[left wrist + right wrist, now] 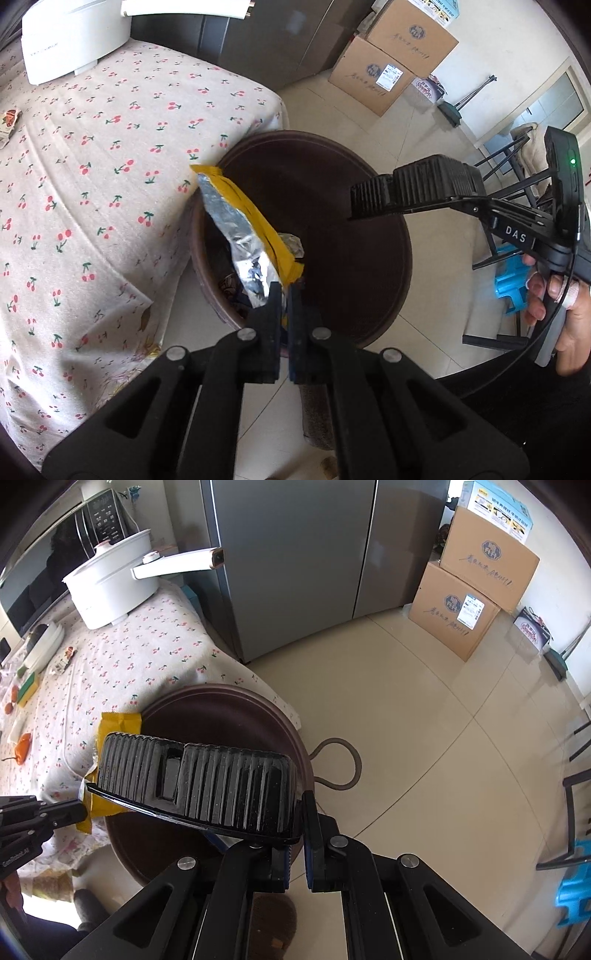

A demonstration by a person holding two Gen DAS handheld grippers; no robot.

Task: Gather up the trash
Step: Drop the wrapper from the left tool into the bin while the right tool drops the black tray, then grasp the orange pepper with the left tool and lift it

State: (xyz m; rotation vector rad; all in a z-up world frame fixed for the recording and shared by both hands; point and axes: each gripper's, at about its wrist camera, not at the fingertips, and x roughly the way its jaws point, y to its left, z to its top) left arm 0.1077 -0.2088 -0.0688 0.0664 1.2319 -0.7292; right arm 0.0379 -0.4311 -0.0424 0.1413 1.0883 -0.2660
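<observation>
Left tongs (283, 291) pinch wrapper (242, 225), right tongs (300, 805) w/ tray (195, 779)

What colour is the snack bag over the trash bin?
Yellow outside, silver foil inside; the snack bag shows best in the left wrist view.

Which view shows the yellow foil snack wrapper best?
The left wrist view: the yellow foil snack wrapper shows nearly whole, pinched in the left gripper. The right wrist view shows only yellow edges behind the black tray.

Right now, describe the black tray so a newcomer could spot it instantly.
Find the cherry-print tablecloth; beside it on the floor stands a round brown bin. Above its opening the right gripper pinches a black ribbed plastic tray, unlike the yellow foil-lined wrapper beside it.
</observation>
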